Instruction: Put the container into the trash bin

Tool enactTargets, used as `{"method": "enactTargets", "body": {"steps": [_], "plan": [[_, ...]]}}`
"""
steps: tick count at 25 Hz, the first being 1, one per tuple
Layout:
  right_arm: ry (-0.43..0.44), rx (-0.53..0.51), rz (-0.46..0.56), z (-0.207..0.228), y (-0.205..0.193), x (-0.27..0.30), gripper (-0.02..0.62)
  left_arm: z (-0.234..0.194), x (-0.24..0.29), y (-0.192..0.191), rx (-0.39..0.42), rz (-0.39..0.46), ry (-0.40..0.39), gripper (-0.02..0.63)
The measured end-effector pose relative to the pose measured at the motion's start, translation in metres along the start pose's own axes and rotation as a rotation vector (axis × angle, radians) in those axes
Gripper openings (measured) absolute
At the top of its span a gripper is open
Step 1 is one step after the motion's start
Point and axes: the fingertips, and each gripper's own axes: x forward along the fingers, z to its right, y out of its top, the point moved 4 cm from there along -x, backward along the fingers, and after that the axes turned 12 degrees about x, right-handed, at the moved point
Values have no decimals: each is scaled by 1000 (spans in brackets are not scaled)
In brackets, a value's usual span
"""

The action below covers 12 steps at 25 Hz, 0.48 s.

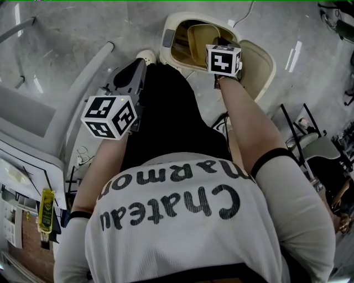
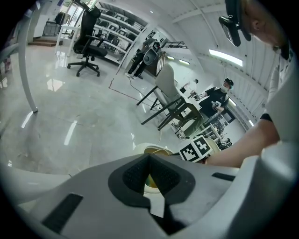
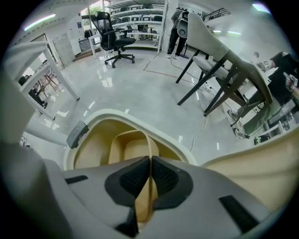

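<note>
Nearly done: right tongs pinch the thin wall of the tan plastic container, held in the open cream trash bin. It just needs dropping. Left tongs are pressed together, empty.

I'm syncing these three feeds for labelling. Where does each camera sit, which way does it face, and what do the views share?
Head view: on the person's head, looking steeply down past the shirt and both arms to the trash bin.
Left gripper view: on the left gripper, looking along its closed, empty jaws across the floor; the person's right forearm shows.
Right gripper view: on the right gripper, looking down into the bin, jaws pinching the container wall.
Shared: all three show the bin.
</note>
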Motion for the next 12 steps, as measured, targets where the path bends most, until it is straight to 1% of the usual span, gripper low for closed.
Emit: {"method": "enactTargets", "body": {"steps": [8, 12], "plan": [[23, -80, -35, -16, -8, 14, 37, -13, -2, -6, -25, 13, 30, 23], [44, -154, -52, -28, -11, 25, 37, -19, 1, -15, -45, 14, 37, 23]]}}
